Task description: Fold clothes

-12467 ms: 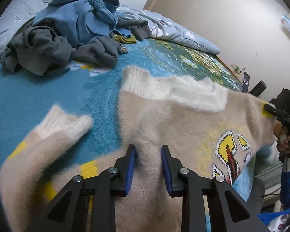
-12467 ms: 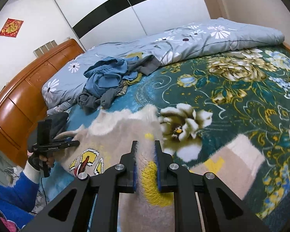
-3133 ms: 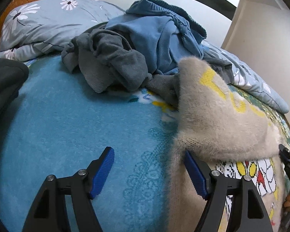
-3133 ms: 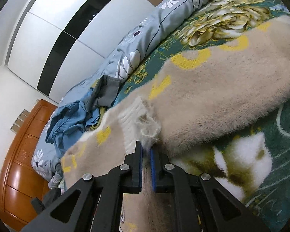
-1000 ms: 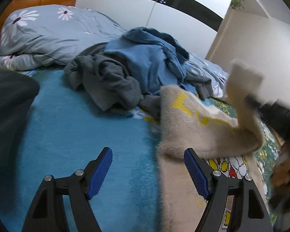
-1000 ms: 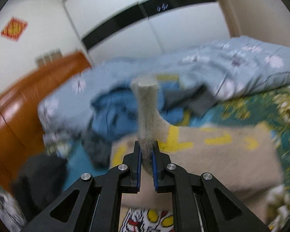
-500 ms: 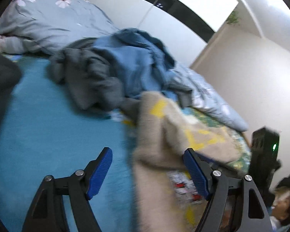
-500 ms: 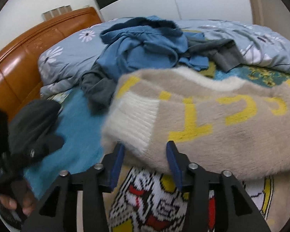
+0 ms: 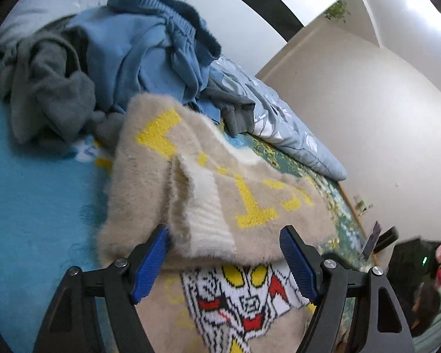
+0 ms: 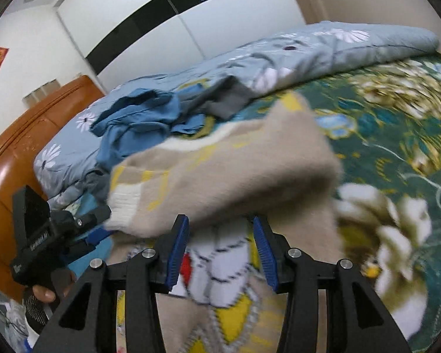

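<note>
Across the bed lay a teal blanket [image 9: 29, 194] turning to green floral print [image 10: 397, 123] toward 3 o'clock, with a grey-blue quilt [image 10: 323, 50] bunched at 12 below white wardrobe doors [image 10: 167, 26] and a wooden headboard [image 10: 20, 147] at 9. Blue and grey clothes [image 9: 108, 58] were heaped at 11 o'clock. Spread at the centre was the beige sweater [image 9: 226, 194], one white-cuffed sleeve [image 9: 203, 214] folded over its body (cartoon face showing below). Both the left gripper [image 9: 223, 267] and the right gripper [image 10: 220, 250] gaped wide, holding nothing, just above it.
</note>
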`<state>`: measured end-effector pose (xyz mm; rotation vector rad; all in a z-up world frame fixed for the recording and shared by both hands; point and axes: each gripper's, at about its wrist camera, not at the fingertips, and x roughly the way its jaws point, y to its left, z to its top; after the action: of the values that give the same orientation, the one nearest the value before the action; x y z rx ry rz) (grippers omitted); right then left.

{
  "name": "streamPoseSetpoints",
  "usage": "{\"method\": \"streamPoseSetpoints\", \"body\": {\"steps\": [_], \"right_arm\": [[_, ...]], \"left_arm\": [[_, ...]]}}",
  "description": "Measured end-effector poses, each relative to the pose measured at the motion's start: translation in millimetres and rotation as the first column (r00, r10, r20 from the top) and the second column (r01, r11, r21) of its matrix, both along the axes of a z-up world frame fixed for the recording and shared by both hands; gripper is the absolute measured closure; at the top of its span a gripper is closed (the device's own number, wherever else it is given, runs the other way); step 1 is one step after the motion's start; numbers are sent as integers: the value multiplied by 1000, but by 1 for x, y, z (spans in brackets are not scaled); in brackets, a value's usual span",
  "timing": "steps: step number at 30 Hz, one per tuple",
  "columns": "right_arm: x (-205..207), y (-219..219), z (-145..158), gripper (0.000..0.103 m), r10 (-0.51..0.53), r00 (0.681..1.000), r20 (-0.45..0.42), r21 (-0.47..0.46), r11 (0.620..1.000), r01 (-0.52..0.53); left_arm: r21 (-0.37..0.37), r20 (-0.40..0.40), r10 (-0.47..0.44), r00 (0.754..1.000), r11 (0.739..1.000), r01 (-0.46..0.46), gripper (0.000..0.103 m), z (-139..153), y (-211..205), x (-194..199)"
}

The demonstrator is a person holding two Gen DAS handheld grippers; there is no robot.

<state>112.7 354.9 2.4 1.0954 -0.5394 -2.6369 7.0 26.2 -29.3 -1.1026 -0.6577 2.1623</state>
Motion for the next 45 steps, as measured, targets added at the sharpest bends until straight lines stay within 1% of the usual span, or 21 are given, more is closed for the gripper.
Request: {"method": "streamPoseSetpoints", "body": {"steps": [2, 3, 5, 6, 7, 9, 11, 13, 15, 16, 18, 20, 22, 23, 25, 28, 30, 32, 36, 40, 45], "right_arm": [[3, 9, -3, 56, -22, 1000, 9, -15, 1000, 22], [3, 13, -4, 56, -30, 999, 12, -27, 999, 31], [3, 20, -5, 56, -51, 999, 13, -49, 997, 51], [3, 23, -5, 56, -57, 998, 13, -56, 997, 57], [3, 26, -4, 56, -61, 998, 13, -62, 996, 62], [3, 29, -2, 56, -67, 998, 10, -64, 996, 67], [4, 32, 1, 56, -69, 998, 4, -56, 996, 69], [6, 35, 4, 56, -68, 998, -5, -52, 996, 68], [7, 37, 7, 56, -68, 998, -17, -42, 997, 67], [8, 38, 9, 56, -68, 997, -24, -37, 997, 67], [7, 39, 9, 56, -72, 997, -27, -38, 997, 71], [6, 40, 8, 56, -76, 997, -24, -49, 996, 74], [5, 39, 9, 56, -72, 997, -26, -39, 997, 71], [3, 38, 13, 56, -66, 997, -33, -27, 998, 65], [-1, 36, 21, 56, -51, 997, -50, -6, 999, 50], [-16, 28, 41, 56, -24, 995, -93, 12, 1000, 25], [-29, 19, 50, 56, 25, 994, -105, 26, 999, -22], [-46, 9, 55, 56, 78, 991, -108, 52, 996, -73], [-78, 6, 38, 56, 115, 992, -46, 62, 992, -112], [-98, 14, 7, 59, 90, 995, 43, 55, 994, -92], [-101, 24, -5, 64, 78, 996, 47, 10, 997, -78]], "left_arm": [[57, 30, 18, 999, 998, -19, 31, -3, -3, -5], [66, 35, 28, 999, 997, -30, 44, -3, -3, -7], [5, 10, 45, 999, 999, -45, 82, 1, 2, -8], [-28, -4, 43, 999, 999, -43, 89, 2, 6, -8], [-50, -18, 33, 999, 998, -33, 91, 3, 10, -8], [-65, -47, 16, 999, 998, -19, 93, 8, 15, -7], [-80, -104, 13, 994, 997, -22, 93, 23, 14, -4], [-55, -189, 36, 981, 997, -47, 93, 48, 3, 1], [-33, -245, 60, 968, 997, -70, 93, 65, -12, 3], [-50, -260, 73, 963, 995, -88, 93, 68, -19, 3], [-116, -248, 93, 964, 985, -124, 93, 57, -27, 0], [-171, -167, 109, 980, 976, -137, 93, 28, -34, -7], [-173, -91, 132, 987, 974, -146, 93, 1, -43, -10], [-155, -79, 141, 987, 976, -152, 93, -6, -46, -9], [-145, -82, 145, 986, 977, -156, 93, -7, -48, -8], [-183, -104, 126, 986, 973, -144, 92, -6, -43, -7], [-197, -114, 119, 986, 970, -140, 90, -6, -42, -5], [-185, -111, 122, 986, 973, -141, 90, -7, -44, -4], [-174, -107, 115, 988, 976, -133, 89, -8, -40, -8], [-181, -104, 107, 989, 975, -125, 88, -10, -38, -13], [-182, -92, 110, 990, 975, -126, 87, -14, -39, -17]]}}
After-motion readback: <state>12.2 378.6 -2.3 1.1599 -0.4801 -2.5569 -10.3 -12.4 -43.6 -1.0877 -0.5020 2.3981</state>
